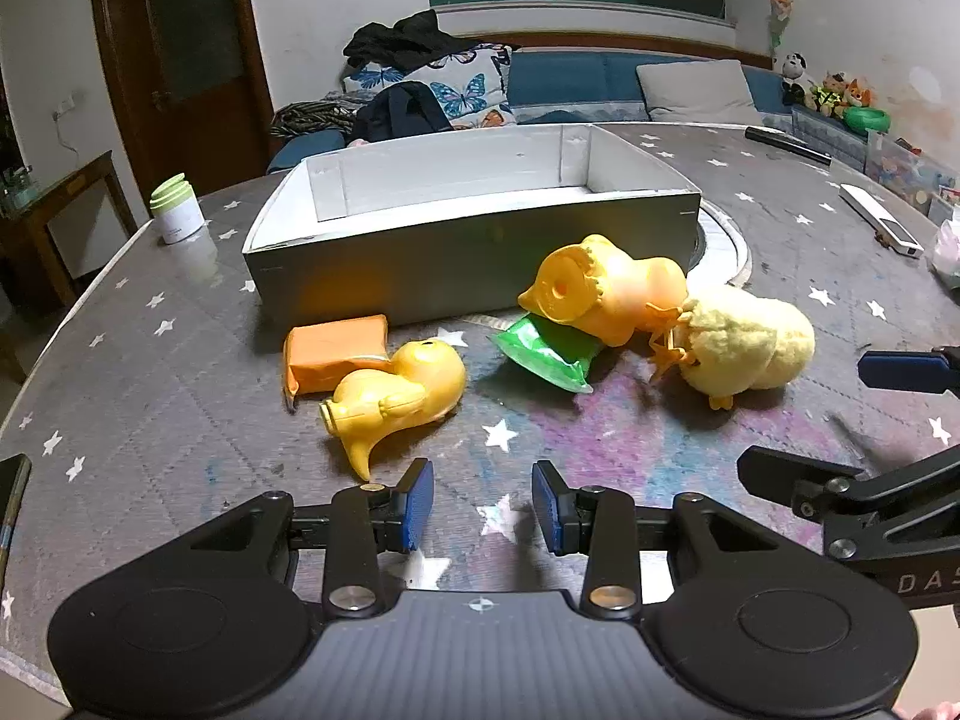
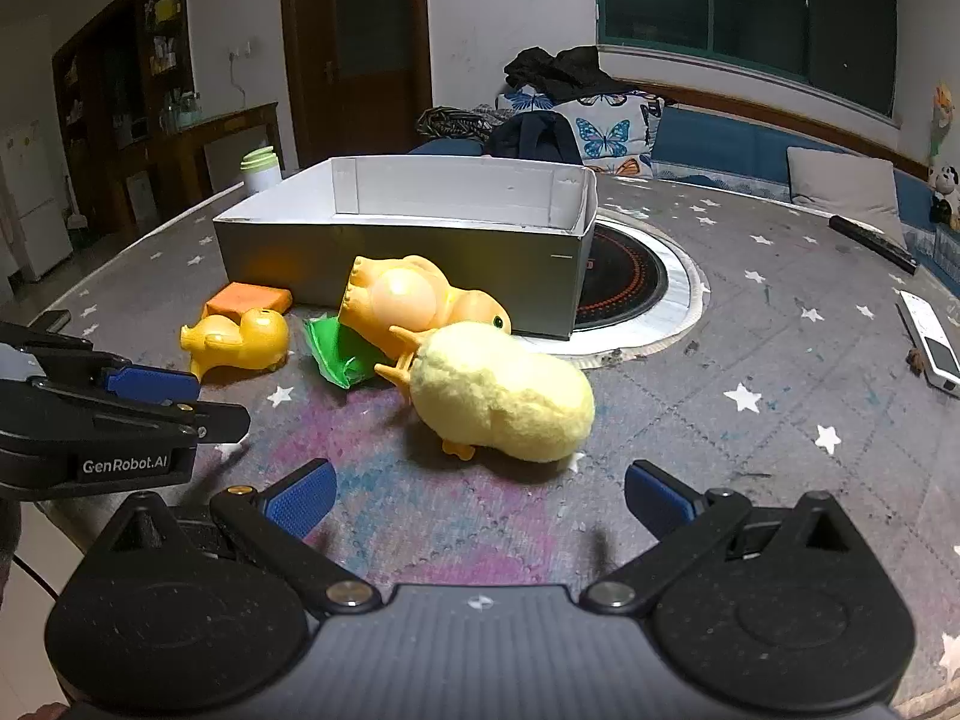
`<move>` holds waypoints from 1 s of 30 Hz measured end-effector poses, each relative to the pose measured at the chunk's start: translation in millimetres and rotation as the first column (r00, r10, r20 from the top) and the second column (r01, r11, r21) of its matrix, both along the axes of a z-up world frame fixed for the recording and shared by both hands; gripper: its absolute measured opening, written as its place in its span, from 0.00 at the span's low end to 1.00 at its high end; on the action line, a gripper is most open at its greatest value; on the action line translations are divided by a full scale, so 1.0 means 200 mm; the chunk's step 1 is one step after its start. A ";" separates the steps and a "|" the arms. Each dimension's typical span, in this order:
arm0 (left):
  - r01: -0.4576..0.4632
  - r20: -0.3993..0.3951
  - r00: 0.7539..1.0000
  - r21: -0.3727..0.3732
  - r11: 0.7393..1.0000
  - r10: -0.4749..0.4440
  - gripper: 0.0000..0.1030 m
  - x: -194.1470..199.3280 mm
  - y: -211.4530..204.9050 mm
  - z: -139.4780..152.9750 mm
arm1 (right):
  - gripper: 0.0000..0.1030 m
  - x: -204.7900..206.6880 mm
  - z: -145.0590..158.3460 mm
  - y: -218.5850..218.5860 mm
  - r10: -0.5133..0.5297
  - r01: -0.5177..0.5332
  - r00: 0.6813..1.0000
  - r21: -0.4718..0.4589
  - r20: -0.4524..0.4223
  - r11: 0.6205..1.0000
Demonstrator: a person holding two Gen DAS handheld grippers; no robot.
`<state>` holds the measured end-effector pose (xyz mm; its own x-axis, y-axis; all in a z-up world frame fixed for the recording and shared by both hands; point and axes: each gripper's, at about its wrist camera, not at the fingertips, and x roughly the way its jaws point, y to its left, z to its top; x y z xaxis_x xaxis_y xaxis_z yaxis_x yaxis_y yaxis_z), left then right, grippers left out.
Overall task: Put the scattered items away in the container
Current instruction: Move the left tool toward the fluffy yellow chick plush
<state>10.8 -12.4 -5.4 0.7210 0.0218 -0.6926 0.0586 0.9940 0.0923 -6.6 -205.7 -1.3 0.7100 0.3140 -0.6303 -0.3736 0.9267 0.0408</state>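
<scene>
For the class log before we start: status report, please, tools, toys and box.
Left tool open, right tool open wider, both empty. Plush chick, two plastic ducks, orange packet, green packet lie outside box. Nothing blocking.

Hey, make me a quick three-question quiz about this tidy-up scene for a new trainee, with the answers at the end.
1. True or false: the grey box already holds one of the toys.
2. Multiple choice: the fluffy yellow chick lies nearest to which gripper? A) left gripper B) right gripper C) neither is in view
3. Fill in: the green packet lies partly under the ______ toy.

Key:
1. False; what shows of its inside is empty, and all the items lie on the table in front of it.
2. B; both grippers are open and hold nothing.
3. The large orange duck.
</scene>
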 end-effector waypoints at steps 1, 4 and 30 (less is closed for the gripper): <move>0.002 -0.001 1.000 0.000 1.000 -0.002 0.38 0.00 0.00 0.00 | 1.00 0.00 0.00 0.00 0.002 -0.002 1.000 -0.002 -0.001 1.000; 0.006 -0.004 1.000 -0.004 1.000 -0.006 0.38 0.01 0.00 0.00 | 1.00 0.01 0.00 0.01 0.004 -0.004 1.000 -0.003 -0.003 1.000; 0.045 -0.033 0.998 -0.013 0.999 -0.045 0.38 0.08 -0.04 -0.02 | 1.00 0.07 -0.04 0.01 0.005 -0.005 0.999 0.006 -0.038 1.000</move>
